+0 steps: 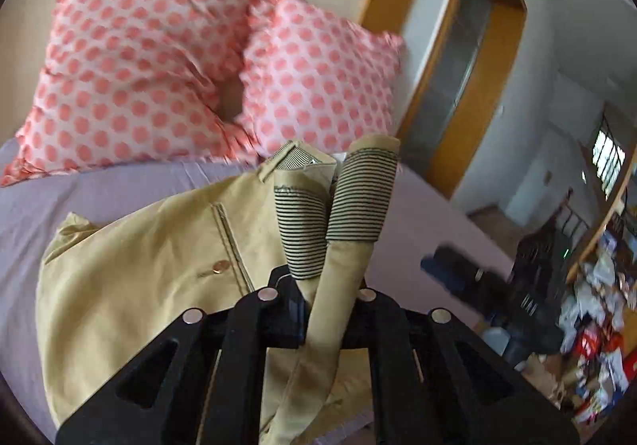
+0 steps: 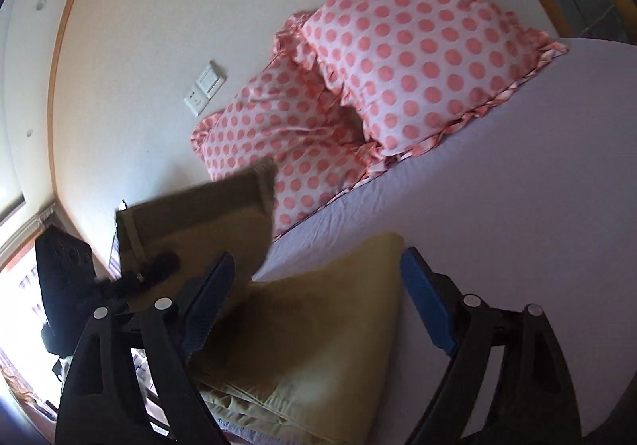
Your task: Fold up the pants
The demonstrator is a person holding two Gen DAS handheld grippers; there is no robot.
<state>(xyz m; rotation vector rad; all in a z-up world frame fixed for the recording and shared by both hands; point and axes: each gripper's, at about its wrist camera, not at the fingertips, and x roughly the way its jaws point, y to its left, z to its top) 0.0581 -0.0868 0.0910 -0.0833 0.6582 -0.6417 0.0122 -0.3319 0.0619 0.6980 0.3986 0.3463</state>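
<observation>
Left gripper [image 1: 332, 282]: bottom centre of left view, jaws clamped on a bunched ridge of the khaki pants [image 1: 159, 266], striped waistband lining showing.
Pants location: lower left to centre, on the lilac bedsheet [image 1: 79, 198]; lifted flap mid-left in right view.
Right gripper [image 2: 314, 309]: lower centre of right view, blue pads wide apart, holding nothing, over the folded pants.
Pillows [image 2: 418, 59]: upper frame, apart from pants.
Step tip: likely carrying the fold over; line edges up before releasing.
</observation>
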